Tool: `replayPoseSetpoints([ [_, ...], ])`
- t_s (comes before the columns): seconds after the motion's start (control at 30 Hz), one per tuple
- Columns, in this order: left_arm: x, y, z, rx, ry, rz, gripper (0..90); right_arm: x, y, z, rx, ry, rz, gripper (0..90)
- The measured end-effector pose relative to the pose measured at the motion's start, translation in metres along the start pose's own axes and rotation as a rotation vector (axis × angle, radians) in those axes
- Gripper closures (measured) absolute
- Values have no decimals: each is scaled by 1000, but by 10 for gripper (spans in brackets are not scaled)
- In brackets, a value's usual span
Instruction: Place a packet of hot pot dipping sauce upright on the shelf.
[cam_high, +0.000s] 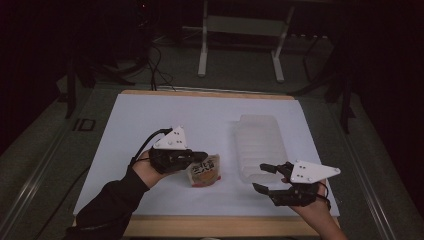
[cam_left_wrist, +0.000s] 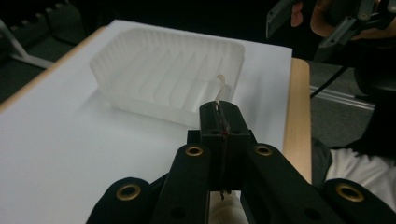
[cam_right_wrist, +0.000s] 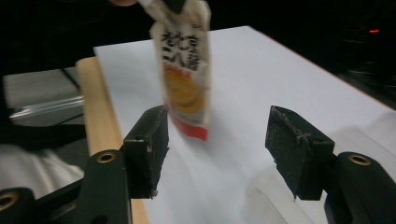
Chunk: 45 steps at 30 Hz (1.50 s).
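A small snack packet (cam_high: 205, 169) with dark printed characters and an orange and red picture hangs from my left gripper (cam_high: 199, 156), which is shut on its top edge. In the left gripper view the jaws of the left gripper (cam_left_wrist: 222, 112) pinch a thin strip of the packet's seal (cam_left_wrist: 220, 87). A translucent ribbed plastic tray (cam_high: 259, 145) lies to the right of the packet. My right gripper (cam_high: 264, 177) stands open near the tray's front end. In the right gripper view the packet (cam_right_wrist: 185, 70) dangles just beyond the open right gripper (cam_right_wrist: 219, 135), above the white sheet.
A white sheet (cam_high: 150, 125) covers a wooden tabletop (cam_high: 210, 226) whose front edge shows near the person's hands. The tray (cam_left_wrist: 163, 74) is empty. Beyond the table stand a white metal frame (cam_high: 240, 45) and cables on a dark floor.
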<state>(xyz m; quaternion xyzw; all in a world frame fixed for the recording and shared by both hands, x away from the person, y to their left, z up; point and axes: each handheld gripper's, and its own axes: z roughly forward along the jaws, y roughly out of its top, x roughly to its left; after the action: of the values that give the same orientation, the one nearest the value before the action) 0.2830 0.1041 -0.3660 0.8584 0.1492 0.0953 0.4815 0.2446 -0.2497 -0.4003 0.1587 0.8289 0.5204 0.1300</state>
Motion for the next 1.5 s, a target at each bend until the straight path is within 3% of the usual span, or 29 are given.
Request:
replayPoseSetpoints([
  [0.1, 0, 4, -1, -9, -7, 12, 900, -5, 10, 3, 29, 31, -8, 403],
  [0.2, -1, 8, -2, -13, -8, 14, 900, -9, 22, 4, 44, 38, -32, 439],
  [0.43, -4, 16, -1, -4, -35, 35, 900, -20, 51, 9, 115, 60, -85, 428],
  [0.67, -7, 25, -1, -13, -48, 43, 900, -27, 73, 18, 165, 139, -110, 411],
  [0.87, -7, 33, 3, -15, -70, 54, 900, -25, 83, 32, 174, 195, -145, 414],
  [1.07, -5, 40, 7, -19, -94, 64, 900, -22, 90, 46, 197, 216, -164, 447],
  [1.33, -6, 48, 12, -24, -116, 78, 900, -31, 93, 55, 227, 249, -153, 572],
  [1.5, -8, 53, 13, -29, -128, 88, 900, -35, 94, 59, 256, 270, -176, 681],
])
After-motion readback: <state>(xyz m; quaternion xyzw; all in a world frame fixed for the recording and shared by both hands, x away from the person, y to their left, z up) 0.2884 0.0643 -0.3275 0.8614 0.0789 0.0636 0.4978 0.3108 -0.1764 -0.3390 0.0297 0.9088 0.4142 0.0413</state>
